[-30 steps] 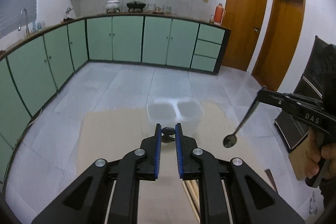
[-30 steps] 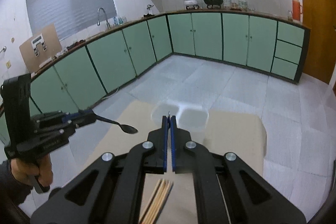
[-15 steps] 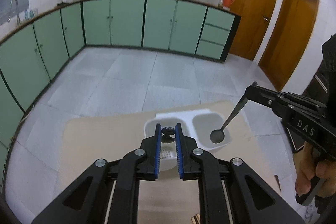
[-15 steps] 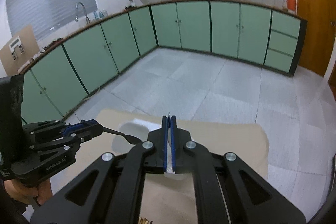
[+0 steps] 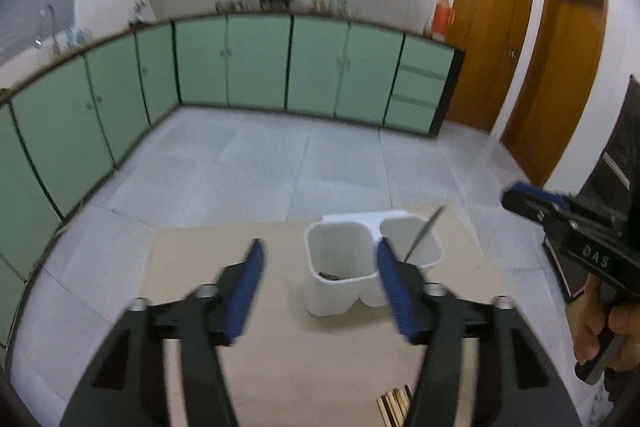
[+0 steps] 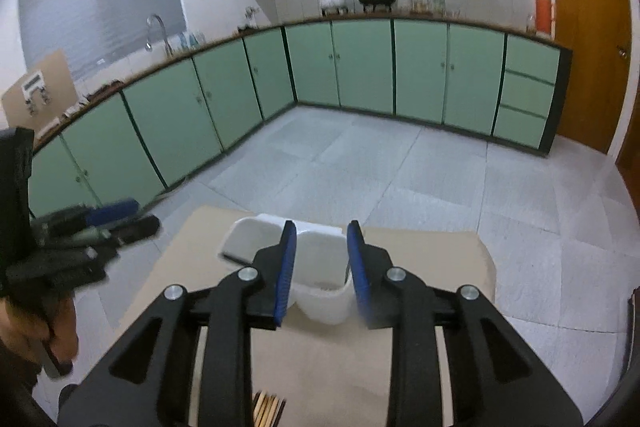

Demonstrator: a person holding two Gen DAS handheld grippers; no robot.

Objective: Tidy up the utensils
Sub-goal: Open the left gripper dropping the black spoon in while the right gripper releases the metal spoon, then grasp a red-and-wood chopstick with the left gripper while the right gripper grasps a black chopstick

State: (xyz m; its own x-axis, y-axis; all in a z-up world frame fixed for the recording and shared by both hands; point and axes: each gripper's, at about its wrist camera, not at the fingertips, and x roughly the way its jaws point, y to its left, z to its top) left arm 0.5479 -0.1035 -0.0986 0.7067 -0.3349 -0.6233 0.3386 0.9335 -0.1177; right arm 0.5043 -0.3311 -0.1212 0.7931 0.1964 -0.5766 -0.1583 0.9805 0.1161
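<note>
Both grippers, left and right, have wide, empty jaws. Spoons already sit in the white holder. The chopsticks at the counter's near edge are left.

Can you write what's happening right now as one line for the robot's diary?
left gripper: open, empty | right gripper: open, empty | spoon: standing in right cup of white holder | chopsticks: on table, waiting
</note>
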